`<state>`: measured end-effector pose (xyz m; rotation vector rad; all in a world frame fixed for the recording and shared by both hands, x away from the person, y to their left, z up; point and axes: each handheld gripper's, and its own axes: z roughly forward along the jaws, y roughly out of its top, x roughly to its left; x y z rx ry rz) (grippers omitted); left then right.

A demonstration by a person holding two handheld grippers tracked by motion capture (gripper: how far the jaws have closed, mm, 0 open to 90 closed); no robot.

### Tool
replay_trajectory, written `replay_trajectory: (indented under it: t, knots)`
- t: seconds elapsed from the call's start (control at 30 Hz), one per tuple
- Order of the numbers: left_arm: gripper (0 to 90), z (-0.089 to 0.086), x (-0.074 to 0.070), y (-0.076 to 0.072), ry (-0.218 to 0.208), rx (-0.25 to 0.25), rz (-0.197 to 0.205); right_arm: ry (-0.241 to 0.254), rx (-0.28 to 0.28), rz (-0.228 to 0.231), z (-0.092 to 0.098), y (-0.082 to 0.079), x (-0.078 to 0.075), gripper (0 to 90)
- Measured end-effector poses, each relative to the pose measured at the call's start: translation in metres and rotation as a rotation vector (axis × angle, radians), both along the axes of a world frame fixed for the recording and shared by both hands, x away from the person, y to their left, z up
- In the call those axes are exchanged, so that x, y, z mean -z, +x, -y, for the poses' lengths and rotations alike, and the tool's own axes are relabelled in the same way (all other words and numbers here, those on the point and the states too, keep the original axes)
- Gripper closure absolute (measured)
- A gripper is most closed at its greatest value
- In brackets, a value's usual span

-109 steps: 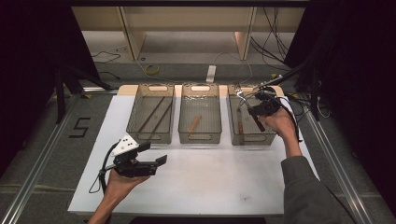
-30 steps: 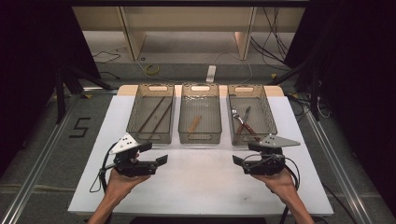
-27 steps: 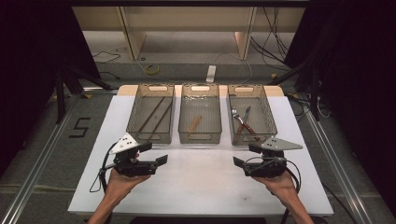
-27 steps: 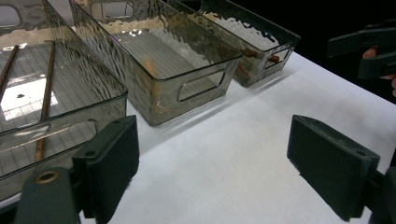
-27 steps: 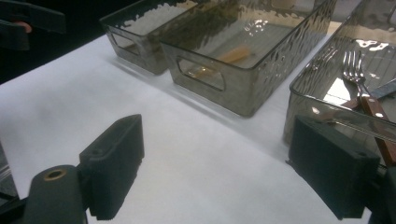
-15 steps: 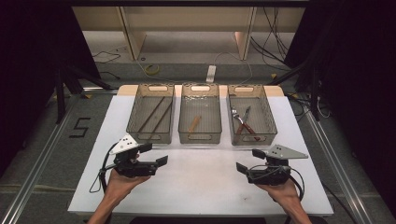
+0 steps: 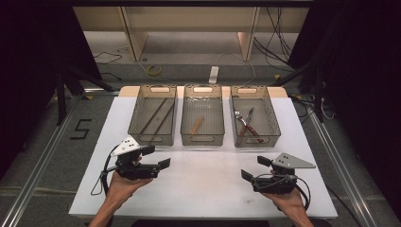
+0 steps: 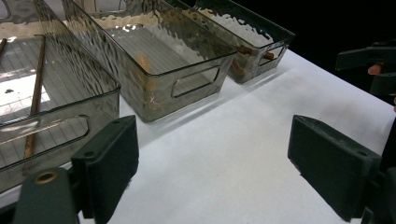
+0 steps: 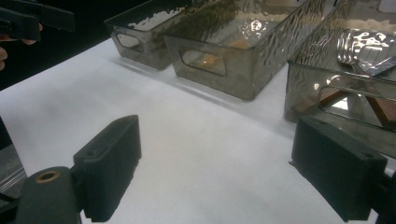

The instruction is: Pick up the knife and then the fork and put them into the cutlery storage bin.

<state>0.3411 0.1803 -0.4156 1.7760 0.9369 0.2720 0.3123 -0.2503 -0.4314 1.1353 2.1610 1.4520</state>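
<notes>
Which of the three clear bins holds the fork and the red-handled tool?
The right bin, nearest the right gripper. The middle bin holds one short wooden piece; the left bin holds long thin sticks.

Glossy rippled clear-plastic bins [image 7: 203, 116], matt white tabletop [image 7: 203, 184]

Bright overhead light on white table [image 7: 208, 189], dark surroundings, glare on clear bins [image 9: 252, 23], soft focus

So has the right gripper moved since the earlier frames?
Yes. The right gripper has pulled back from the right bin toward the table's near edge, now open and empty over the white tabletop.
</notes>
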Motion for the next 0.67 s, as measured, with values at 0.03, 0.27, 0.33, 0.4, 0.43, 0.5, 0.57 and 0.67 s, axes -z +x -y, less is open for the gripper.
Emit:
replay_trajectory:
  t: [0.03, 0.27, 0.33, 0.4, 0.43, 0.5, 0.57, 0.67]
  knots:
    - [15.8, -0.0001, 0.0001, 0.0002, 0.002, 0.002, 0.001, 0.002, 0.000, 0.002, 0.0000, -0.0003, -0.0002, 16.5]
    - [15.8, 0.0000, 0.0001, 0.0003, 0.002, 0.001, 0.001, 0.000, 0.001, 0.009, 0.0009, -0.0003, -0.0008, 16.5]
    - [15.7, -0.0002, 0.0001, 0.0004, 0.006, 0.004, 0.002, 0.000, 0.003, 0.010, 0.0009, -0.0004, -0.0009, 16.5]
    - [15.8, 0.0001, 0.0001, 0.0004, 0.002, 0.001, 0.002, -0.001, 0.004, 0.011, 0.0011, -0.0003, -0.0009, 16.5]
    - [15.8, 0.0000, 0.0000, 0.0004, 0.002, 0.001, 0.002, -0.002, 0.005, 0.012, 0.0011, -0.0002, -0.0008, 16.5]
    - [15.7, 0.0000, 0.0001, 0.0005, 0.002, 0.001, 0.001, -0.002, 0.004, 0.012, 0.0012, -0.0002, -0.0009, 16.5]
    - [15.8, 0.0002, 0.0001, 0.0004, 0.002, 0.001, 0.001, -0.006, 0.003, 0.011, 0.0013, -0.0001, -0.0008, 16.5]
    - [15.8, 0.0001, 0.0001, 0.0005, 0.002, 0.001, 0.001, -0.007, 0.003, 0.010, 0.0013, 0.0001, -0.0008, 16.5]
